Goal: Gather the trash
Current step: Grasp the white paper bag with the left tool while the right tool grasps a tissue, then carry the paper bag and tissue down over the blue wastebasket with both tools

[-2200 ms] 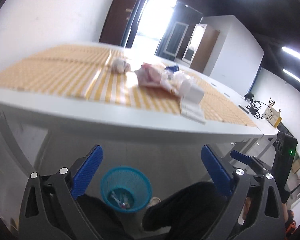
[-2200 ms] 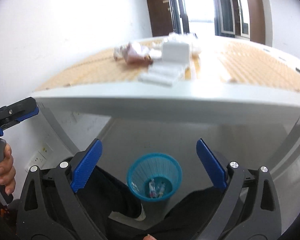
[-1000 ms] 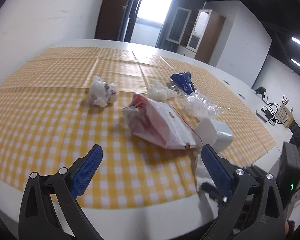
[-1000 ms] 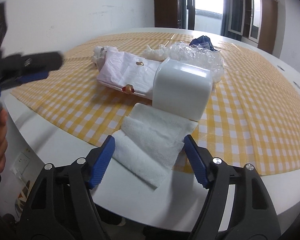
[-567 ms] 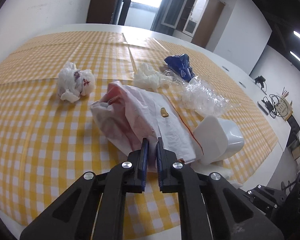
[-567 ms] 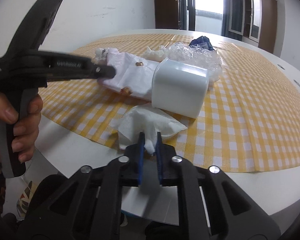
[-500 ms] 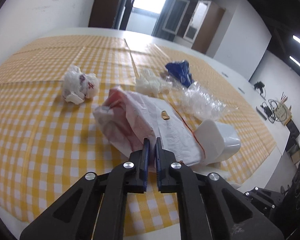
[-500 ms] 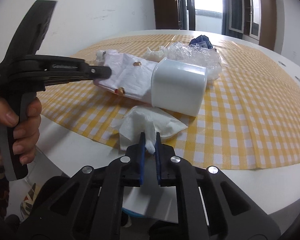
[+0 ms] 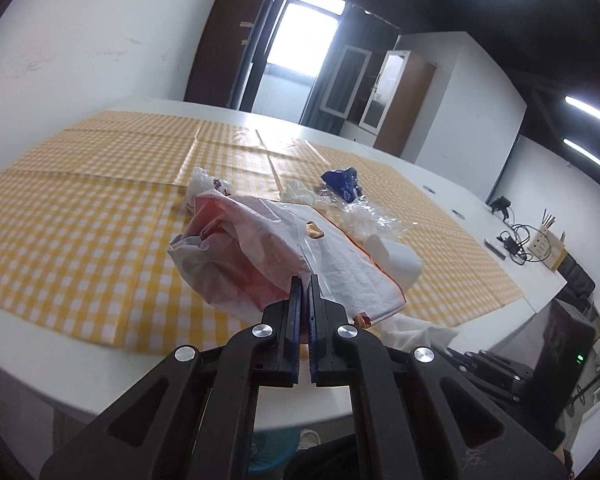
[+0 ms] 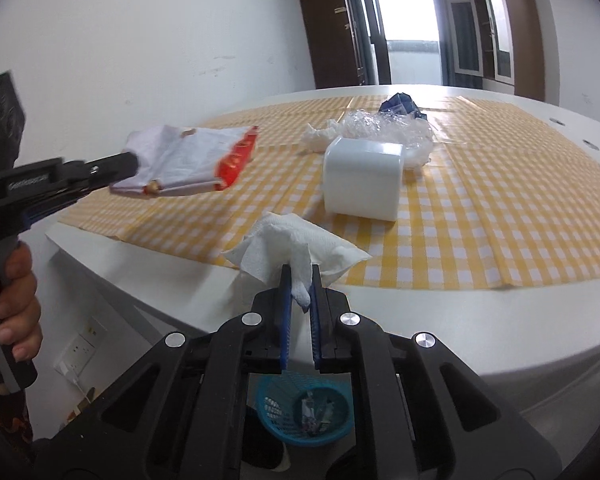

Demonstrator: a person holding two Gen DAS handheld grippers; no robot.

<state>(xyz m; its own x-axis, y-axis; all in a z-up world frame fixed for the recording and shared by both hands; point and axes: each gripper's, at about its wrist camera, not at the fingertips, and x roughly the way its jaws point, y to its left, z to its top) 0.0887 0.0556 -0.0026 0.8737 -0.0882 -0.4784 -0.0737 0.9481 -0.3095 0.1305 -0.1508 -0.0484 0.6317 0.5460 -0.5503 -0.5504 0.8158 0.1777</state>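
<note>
While the left gripper [image 9: 304, 280] is clamped on the bag [image 10: 188, 164], which hangs clear above the cloth [image 10: 480, 216], the right gripper [image 10: 300, 276] pinches the tissue [image 10: 296, 244] just past the table [image 10: 440, 328] edge. The bin [image 10: 304, 416] stands below, with open floor around. Other scraps lie beyond the white box [image 10: 364, 176].

A white and red bag [image 9: 260, 252] hangs crumpled, lifted clear above the checked surface [image 10: 480, 216], and a creased white tissue [image 10: 296, 248] is raised at its near edge. Farther back lie a white wad [image 10: 318, 134], clear film [image 10: 384, 126], a blue wrapper [image 10: 402, 105] and a white crumpled ball [image 9: 204, 188]; a blue bin [image 10: 304, 412] stands on the floor below.
</note>
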